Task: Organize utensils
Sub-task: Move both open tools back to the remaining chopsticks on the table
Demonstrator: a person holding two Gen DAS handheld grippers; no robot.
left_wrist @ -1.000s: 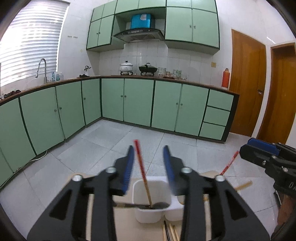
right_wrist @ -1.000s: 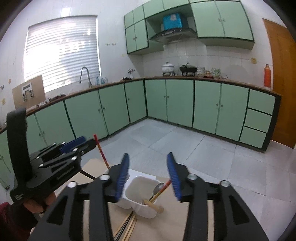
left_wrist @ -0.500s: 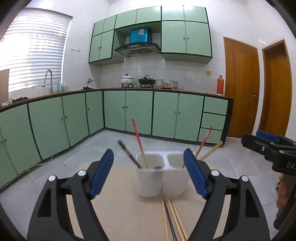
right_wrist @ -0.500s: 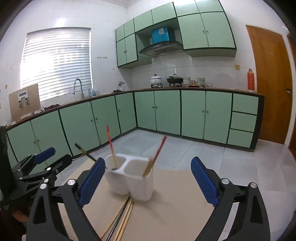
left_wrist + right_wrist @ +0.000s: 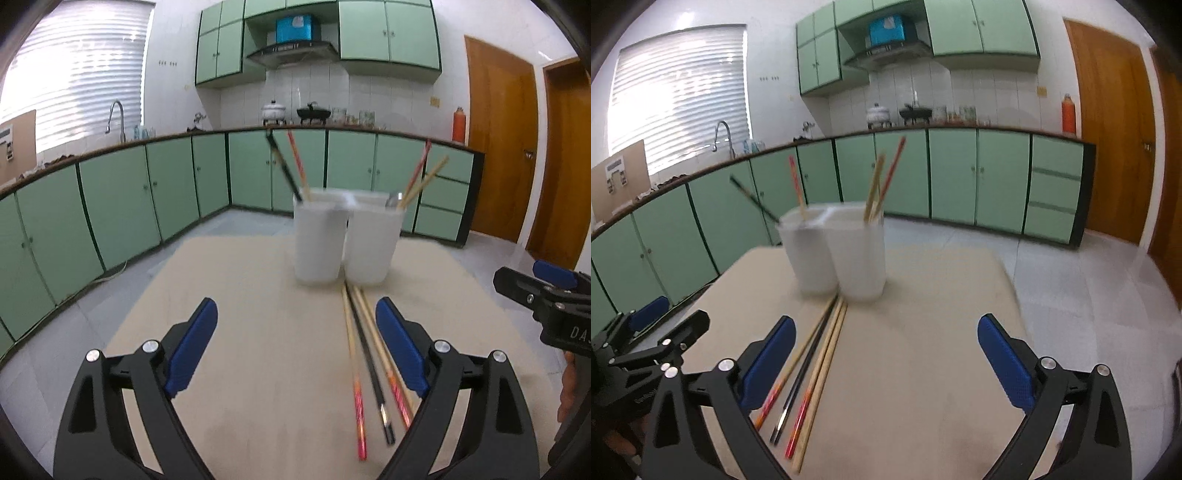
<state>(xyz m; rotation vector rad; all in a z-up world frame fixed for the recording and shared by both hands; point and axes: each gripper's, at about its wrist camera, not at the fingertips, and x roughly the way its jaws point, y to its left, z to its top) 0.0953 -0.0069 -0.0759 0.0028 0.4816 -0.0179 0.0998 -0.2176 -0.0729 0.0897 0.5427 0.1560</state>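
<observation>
Both grippers, the left gripper [image 5: 296, 345] and the right gripper [image 5: 886, 363], have black frames with triangular cut-outs, silver screws and blue textured pads [image 5: 1006, 365]. White letters mark one side.

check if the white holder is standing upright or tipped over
Upright. The white holder stands flat on the table with its open top facing up, and chopsticks lean out of both compartments.
</observation>
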